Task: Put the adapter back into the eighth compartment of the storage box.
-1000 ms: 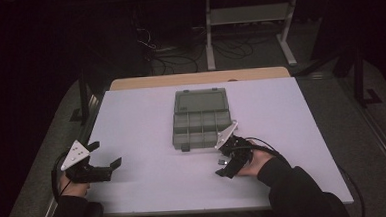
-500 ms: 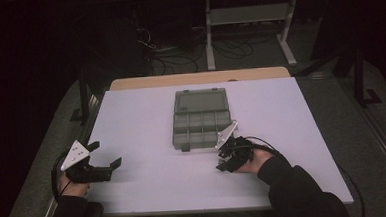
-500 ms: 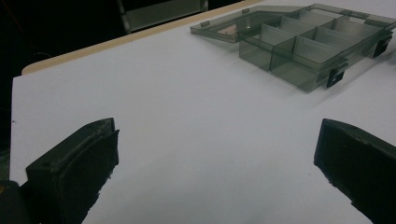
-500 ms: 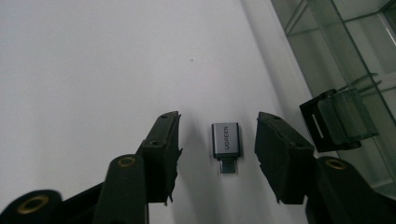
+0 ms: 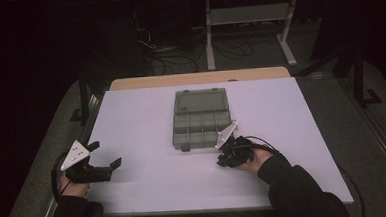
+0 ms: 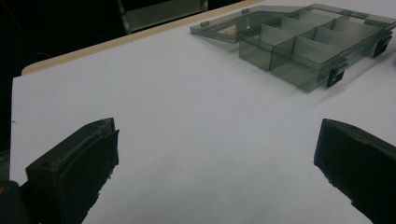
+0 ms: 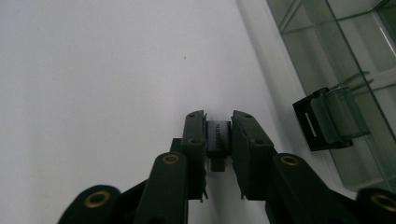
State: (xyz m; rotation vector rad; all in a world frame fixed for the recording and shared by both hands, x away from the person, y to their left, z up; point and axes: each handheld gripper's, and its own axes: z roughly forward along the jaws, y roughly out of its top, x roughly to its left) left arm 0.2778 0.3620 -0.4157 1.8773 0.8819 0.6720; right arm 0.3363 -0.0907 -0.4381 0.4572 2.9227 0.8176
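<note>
A clear grey compartment box lies open in the middle of the white table, its lid folded back. My right gripper rests just off the box's front right corner. In the right gripper view its jaws have just been closing and now pinch a small black plug-like piece with faint lettering on it. The box wall and its black latch lie to the right of the jaws. At the front left, my left gripper stands open and holds nothing, with the box far ahead.
A wooden strip borders the table's far edge. Behind it are a metal rack and loose cables on the floor. Bare white surface lies between the two grippers and on both sides of the box.
The right gripper's jaws have drawn together from wide apart to shut on the small black piece. Both hands stayed in place. The left gripper looks the same.
</note>
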